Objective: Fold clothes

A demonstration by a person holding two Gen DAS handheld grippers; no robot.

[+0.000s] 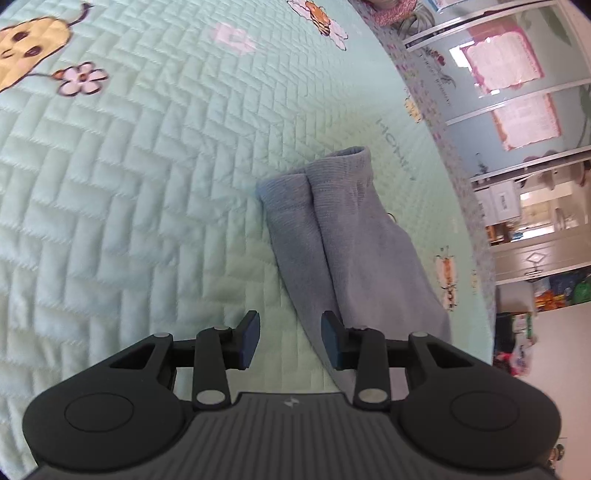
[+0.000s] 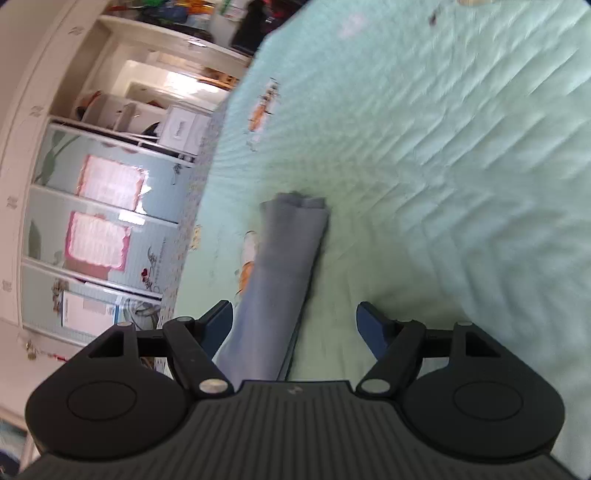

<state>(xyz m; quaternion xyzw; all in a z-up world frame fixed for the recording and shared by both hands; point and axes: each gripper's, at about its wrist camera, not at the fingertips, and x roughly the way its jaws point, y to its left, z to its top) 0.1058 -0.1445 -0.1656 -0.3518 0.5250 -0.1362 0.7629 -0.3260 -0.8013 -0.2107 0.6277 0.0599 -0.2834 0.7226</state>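
A grey-blue folded garment (image 1: 343, 236) lies lengthwise on the mint-green quilted bedspread (image 1: 147, 192), close to the bed's right edge. It looks like two narrow rolls side by side, with a ribbed end at the far side. My left gripper (image 1: 291, 339) hovers open over its near end; the cloth's left edge runs between the fingers and passes under the right finger (image 1: 332, 343). In the right wrist view, which is blurred, the garment (image 2: 288, 258) stretches away from me. My right gripper (image 2: 295, 325) stands wide open around its near part, the cloth nearer the left finger (image 2: 219, 325).
The bed's edge (image 1: 469, 206) curves down the right side, with a wardrobe with glass doors (image 1: 517, 92) and shelves beyond it. Printed bees and flowers (image 1: 83, 77) dot the quilt. A pink knitted item (image 1: 391, 13) sits at the far edge. In the right wrist view the wardrobe (image 2: 99, 206) lies left.
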